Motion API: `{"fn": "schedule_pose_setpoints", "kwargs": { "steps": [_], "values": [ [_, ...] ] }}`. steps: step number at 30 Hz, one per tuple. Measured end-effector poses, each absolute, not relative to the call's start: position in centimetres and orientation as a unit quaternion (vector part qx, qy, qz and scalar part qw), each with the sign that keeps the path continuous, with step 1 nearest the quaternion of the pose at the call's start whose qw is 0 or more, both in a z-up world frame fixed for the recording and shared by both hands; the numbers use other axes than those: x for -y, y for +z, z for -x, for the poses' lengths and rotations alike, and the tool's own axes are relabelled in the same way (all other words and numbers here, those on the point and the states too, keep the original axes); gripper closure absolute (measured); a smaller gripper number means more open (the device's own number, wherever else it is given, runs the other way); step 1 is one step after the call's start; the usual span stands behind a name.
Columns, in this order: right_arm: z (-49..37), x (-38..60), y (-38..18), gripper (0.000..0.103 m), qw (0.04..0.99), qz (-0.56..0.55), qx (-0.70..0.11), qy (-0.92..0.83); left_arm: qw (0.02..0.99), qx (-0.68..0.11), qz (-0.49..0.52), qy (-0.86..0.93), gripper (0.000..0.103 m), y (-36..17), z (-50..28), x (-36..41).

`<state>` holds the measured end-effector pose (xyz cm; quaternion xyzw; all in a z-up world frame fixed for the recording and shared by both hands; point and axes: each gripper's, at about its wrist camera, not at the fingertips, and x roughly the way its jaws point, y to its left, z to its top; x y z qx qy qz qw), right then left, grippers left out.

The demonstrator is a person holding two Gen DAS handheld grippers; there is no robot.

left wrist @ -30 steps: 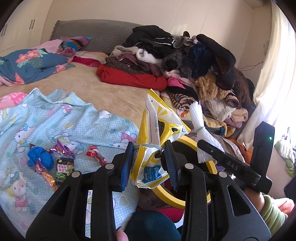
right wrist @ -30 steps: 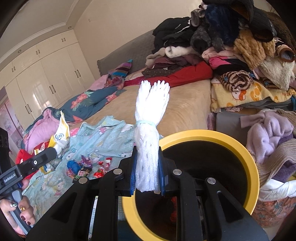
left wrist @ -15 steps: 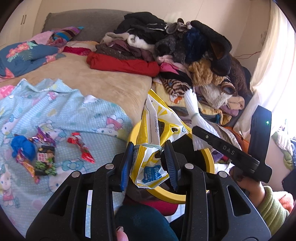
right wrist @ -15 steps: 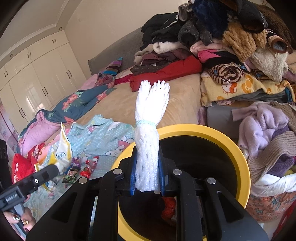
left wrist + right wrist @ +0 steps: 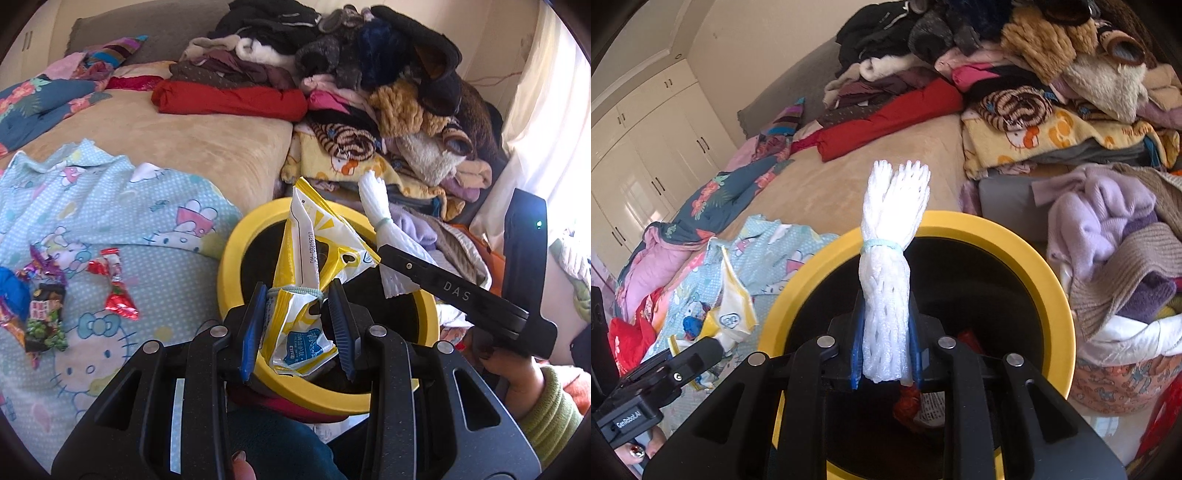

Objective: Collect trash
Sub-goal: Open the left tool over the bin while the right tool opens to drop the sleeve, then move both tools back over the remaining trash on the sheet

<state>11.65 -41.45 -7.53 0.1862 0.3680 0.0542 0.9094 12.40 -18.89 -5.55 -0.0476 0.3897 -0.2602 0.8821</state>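
Observation:
My left gripper (image 5: pixel 297 325) is shut on a yellow and white snack bag (image 5: pixel 314 251), held over the near rim of a yellow-rimmed black bin (image 5: pixel 232 258). My right gripper (image 5: pixel 884 347) is shut on a white foam net roll (image 5: pixel 890 258) bound with a pale band, held above the bin's opening (image 5: pixel 960 232). The roll (image 5: pixel 384 221) and the right gripper also show in the left wrist view. Trash lies at the bin's bottom (image 5: pixel 908 402). Several candy wrappers (image 5: pixel 114 288) lie on the blue Hello Kitty sheet (image 5: pixel 110 206).
A beige bed (image 5: pixel 184 140) holds a tall pile of clothes (image 5: pixel 369 74) at the back. A laundry basket with knitwear (image 5: pixel 1126 295) stands right of the bin. White wardrobes (image 5: pixel 646 155) line the far left wall.
Both grippers moved toward the bin with their loads. The bin now sits directly under both; the wrappers on the sheet shifted left in the left wrist view.

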Motion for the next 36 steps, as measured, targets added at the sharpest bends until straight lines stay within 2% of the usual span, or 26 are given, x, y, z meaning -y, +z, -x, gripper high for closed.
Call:
{"fn": "schedule_pose_setpoints", "kwargs": {
  "steps": [11,13,14,15,16,18,20,21,23,30,36],
  "values": [
    [-12.1,42.9,-9.2,0.082,0.898,-0.205,-0.387,0.044,0.869,-0.417,0.031,-0.264,0.075,-7.6,-14.6,21.0],
    [-12.1,43.1,-9.5,0.078,0.896,-0.212,-0.388,0.042,0.87,-0.418,0.033,-0.261,0.075,-7.7,-14.7,20.9],
    [-12.2,43.2,-9.5,0.071,0.895,-0.216,-0.389,0.039,0.871,-0.416,0.034,-0.261,0.075,-7.7,-14.7,20.8],
    [-12.2,43.4,-9.5,0.063,0.894,-0.22,-0.388,0.036,0.871,-0.414,0.036,-0.261,0.073,-7.7,-14.7,20.7],
    [-12.1,43.6,-9.6,0.061,0.895,-0.222,-0.386,0.033,0.872,-0.412,0.038,-0.26,0.069,-7.6,-14.7,20.5],
    [-12.1,43.6,-9.6,0.057,0.895,-0.223,-0.385,0.029,0.876,-0.408,0.048,-0.252,0.045,-7.5,-14.6,19.8],
    [-12.1,43.6,-9.5,0.053,0.896,-0.224,-0.383,0.027,0.883,-0.397,0.054,-0.245,0.036,-7.1,-14.3,19.0],
    [-12.1,43.5,-9.4,0.052,0.897,-0.223,-0.382,0.026,0.887,-0.391,0.055,-0.24,0.024,-6.8,-14.2,18.6],
    [-12.1,43.3,-9.3,0.049,0.899,-0.219,-0.379,0.027,0.897,-0.375,0.061,-0.226,0.011,-6.2,-13.8,17.7],
    [-11.8,41.9,-7.9,0.037,0.91,-0.204,-0.359,0.04,0.911,-0.353,0.071,-0.2,0.011,-4.9,-13.2,15.6],
    [-11.6,40.5,-7.0,0.035,0.915,-0.192,-0.351,0.051,0.918,-0.341,0.078,-0.187,0.011,-4.2,-12.8,13.8]
  ]
}}
